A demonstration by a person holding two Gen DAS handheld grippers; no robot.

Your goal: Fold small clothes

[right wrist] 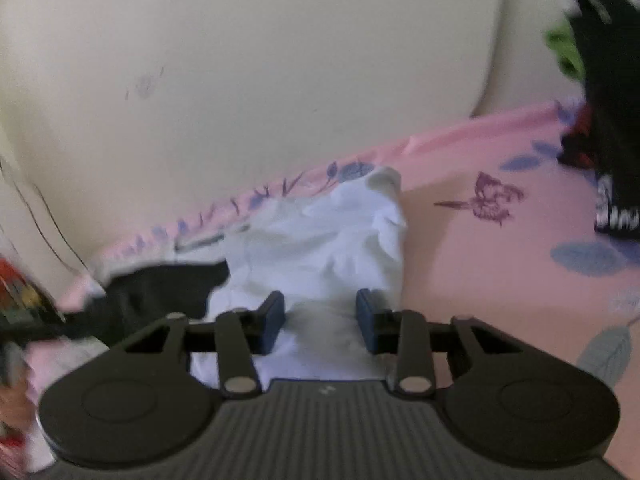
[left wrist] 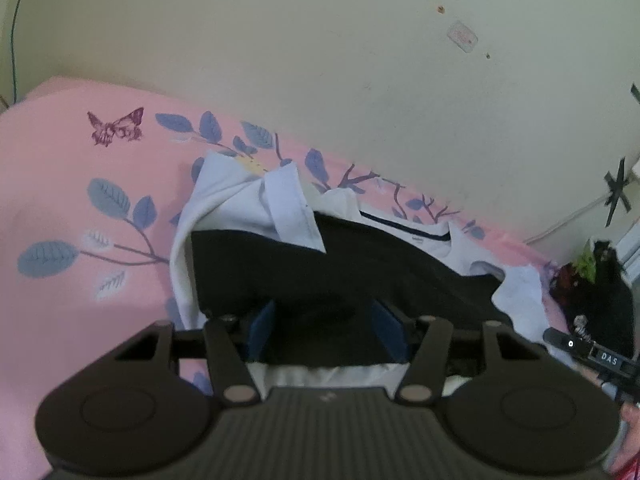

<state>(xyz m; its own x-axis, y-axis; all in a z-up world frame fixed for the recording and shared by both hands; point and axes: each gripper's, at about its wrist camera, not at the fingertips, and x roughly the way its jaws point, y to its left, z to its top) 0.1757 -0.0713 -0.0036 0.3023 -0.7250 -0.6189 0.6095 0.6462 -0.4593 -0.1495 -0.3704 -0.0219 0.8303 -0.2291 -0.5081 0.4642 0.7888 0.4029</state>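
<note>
I'm working over a bed covered in a pink sheet (left wrist: pixel 60 184) printed with leaves and butterflies, up against a cream wall (left wrist: pixel 320 40). The garment, a white shirt (left wrist: pixel 224 196) with a broad black panel (left wrist: pixel 320 264), lies rumpled just ahead of both grippers, its long axis running left to right along the far edge by the wall.

My left gripper (left wrist: pixel 324 332) sits low over the black panel with its jaws spread about halfway. The dark cloth fills the gap between the blue pads (left wrist: pixel 262 332), but I can't tell whether they press on it.

My right gripper (right wrist: pixel 320 320) is over the crumpled white end of the shirt (right wrist: pixel 332 232), jaws apart, with white fabric lying between the pads and apparently not pinched. The view is motion-blurred.

So each hand has its own end: left nearer the black middle, right nearer the loose white corner. I judge the right corner needs gripping first, then carrying across toward the left.

A dark clothes pile (right wrist: pixel 604 120) waits at the far right.
</note>
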